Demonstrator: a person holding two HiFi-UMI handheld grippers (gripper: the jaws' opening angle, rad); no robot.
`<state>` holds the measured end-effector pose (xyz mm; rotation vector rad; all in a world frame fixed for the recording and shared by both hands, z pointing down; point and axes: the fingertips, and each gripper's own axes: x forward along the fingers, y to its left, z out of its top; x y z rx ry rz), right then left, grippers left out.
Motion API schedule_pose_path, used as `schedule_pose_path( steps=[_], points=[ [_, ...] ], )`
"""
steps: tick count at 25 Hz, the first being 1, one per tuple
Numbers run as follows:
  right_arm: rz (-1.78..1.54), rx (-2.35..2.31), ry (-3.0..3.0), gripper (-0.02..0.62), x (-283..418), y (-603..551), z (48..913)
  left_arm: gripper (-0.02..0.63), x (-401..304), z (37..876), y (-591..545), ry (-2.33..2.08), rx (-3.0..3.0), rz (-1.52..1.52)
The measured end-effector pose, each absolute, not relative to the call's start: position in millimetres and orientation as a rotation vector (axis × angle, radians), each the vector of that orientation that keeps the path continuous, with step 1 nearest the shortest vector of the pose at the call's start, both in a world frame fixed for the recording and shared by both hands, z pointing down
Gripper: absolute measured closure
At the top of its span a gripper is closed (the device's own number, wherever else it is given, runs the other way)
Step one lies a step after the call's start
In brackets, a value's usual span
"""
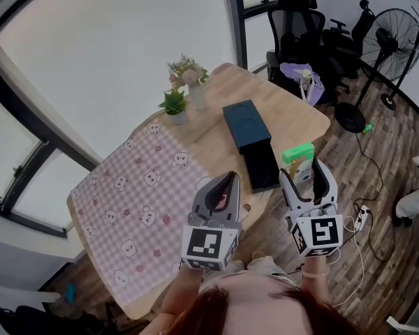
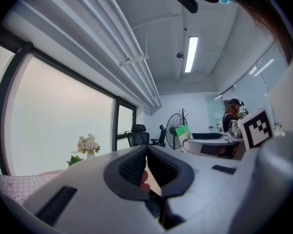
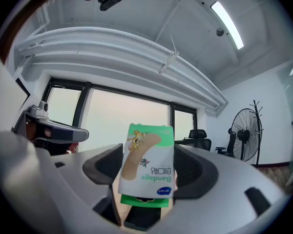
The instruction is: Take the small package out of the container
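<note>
My right gripper (image 1: 304,175) is shut on a small green and white bandage package (image 1: 298,155), held up over the table's near right edge. In the right gripper view the package (image 3: 149,162) stands upright between the jaws of the right gripper (image 3: 149,175), its print upside down. Just left of it lies the dark container (image 1: 263,167), open, with its dark blue lid (image 1: 245,124) behind it. My left gripper (image 1: 221,188) hovers over the table's near edge, left of the container, shut and empty. Its pads (image 2: 134,167) meet in the left gripper (image 2: 146,168) view.
A pink checked cloth (image 1: 136,194) covers the table's left half. A flower vase (image 1: 189,82) and a small potted plant (image 1: 173,106) stand at the far edge. Office chairs (image 1: 300,19), a floor fan (image 1: 398,40) and a power strip (image 1: 363,216) are to the right.
</note>
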<state>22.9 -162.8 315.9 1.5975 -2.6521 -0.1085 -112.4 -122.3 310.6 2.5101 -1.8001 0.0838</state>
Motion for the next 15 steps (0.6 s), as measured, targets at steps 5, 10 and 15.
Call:
schedule_pose_path(
  steps=[5, 10, 15],
  points=[
    [-0.128, 1.624, -2.631, 0.273, 12.4, -154.8, 313.9, 0.591, -124.8, 313.2, -115.2, -1.776, 2.522, 0.067],
    [-0.157, 1.642, -2.604, 0.273, 1.8, -144.0, 312.1, 0.591, -137.1, 314.1, -106.7, -1.755, 2.533, 0.056],
    [-0.218, 1.659, -2.555, 0.273, -0.8, -138.2, 304.8, 0.591, -147.3, 311.8, -105.2, -1.729, 2.543, 0.041]
  ],
)
